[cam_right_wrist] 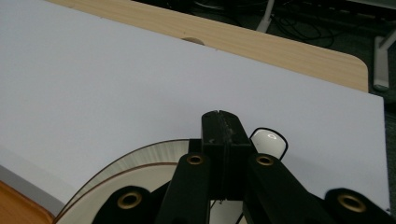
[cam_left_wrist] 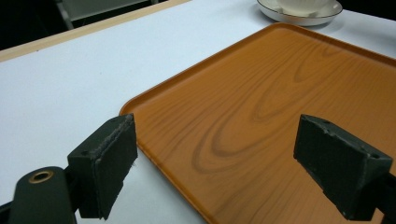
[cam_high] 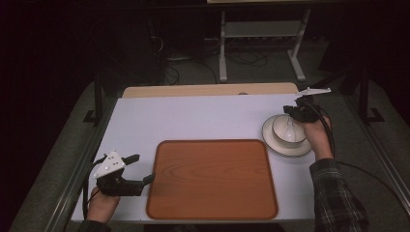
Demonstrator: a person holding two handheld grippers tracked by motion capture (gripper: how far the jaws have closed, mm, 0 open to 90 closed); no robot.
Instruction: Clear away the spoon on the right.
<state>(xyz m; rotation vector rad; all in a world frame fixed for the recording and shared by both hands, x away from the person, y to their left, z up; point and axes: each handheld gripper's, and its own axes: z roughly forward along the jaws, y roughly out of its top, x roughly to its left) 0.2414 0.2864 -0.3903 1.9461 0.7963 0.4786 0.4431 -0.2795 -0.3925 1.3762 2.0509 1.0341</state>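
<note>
A white bowl (cam_high: 279,126) stands on a white saucer (cam_high: 271,141) at the table's right side, and a white spoon (cam_high: 289,128) rests inside it. My right gripper (cam_high: 292,114) hovers at the bowl's far rim with its jaws pressed together, shut (cam_right_wrist: 219,125). The spoon's handle end (cam_right_wrist: 270,141) peeks out just beside the right jaw; I cannot tell whether it touches. The saucer's rim (cam_right_wrist: 140,156) curves below. My left gripper (cam_high: 144,167) rests at the front left, open (cam_left_wrist: 222,163), and it points at the corner of the brown wooden tray (cam_left_wrist: 261,102).
The tray (cam_high: 212,179) lies bare in the middle front of the white tabletop (cam_high: 193,118). A light wooden strip (cam_high: 208,90) runs along the far edge. Beyond it, cables and a white stand (cam_high: 261,29) sit on the dark floor.
</note>
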